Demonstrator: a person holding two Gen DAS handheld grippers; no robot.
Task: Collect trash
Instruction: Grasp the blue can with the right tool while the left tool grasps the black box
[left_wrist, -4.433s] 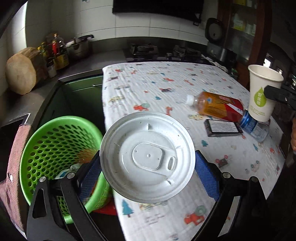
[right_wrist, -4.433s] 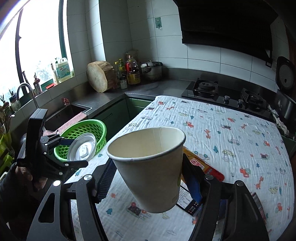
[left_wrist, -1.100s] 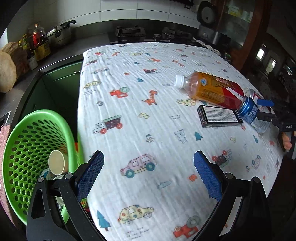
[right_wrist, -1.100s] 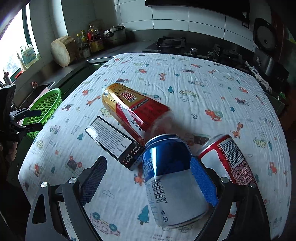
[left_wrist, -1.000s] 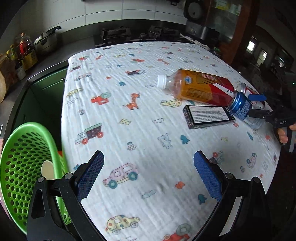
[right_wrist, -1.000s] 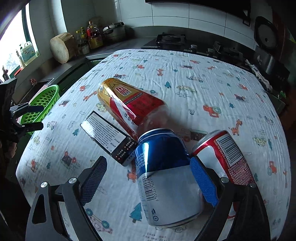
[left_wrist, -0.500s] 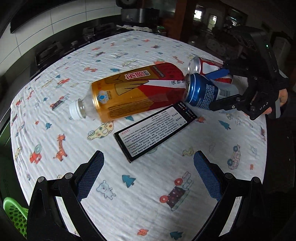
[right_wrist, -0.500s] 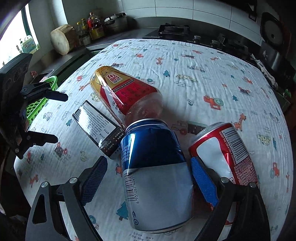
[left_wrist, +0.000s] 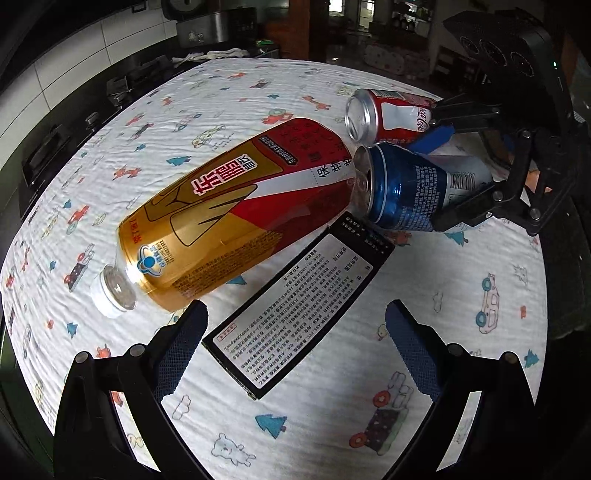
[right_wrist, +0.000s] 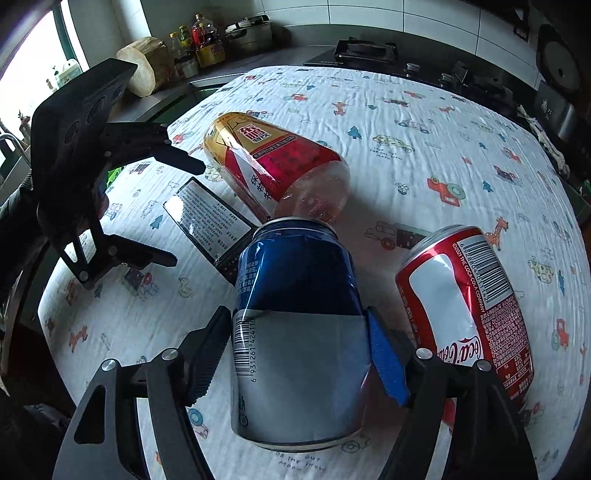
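**Right fingers close on blue can; left fingers spread over box**

The right gripper (right_wrist: 299, 347) has just been closing; its fingers (right_wrist: 386, 360) pinch the blue can (right_wrist: 295, 295) lying at lower centre on the tabletop (right_wrist: 424, 110). The can's base is hidden there. The left wrist view shows its open top touching the bottle (left_wrist: 229, 218). The left gripper (left_wrist: 295, 332) stands spread, empty, over the black box (left_wrist: 299, 310). The red can (right_wrist: 469, 295) lies just right.

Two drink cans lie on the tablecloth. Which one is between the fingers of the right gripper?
The blue can: the right gripper has its fingers at its sides. The red Coca-Cola can lies outside, beside it.
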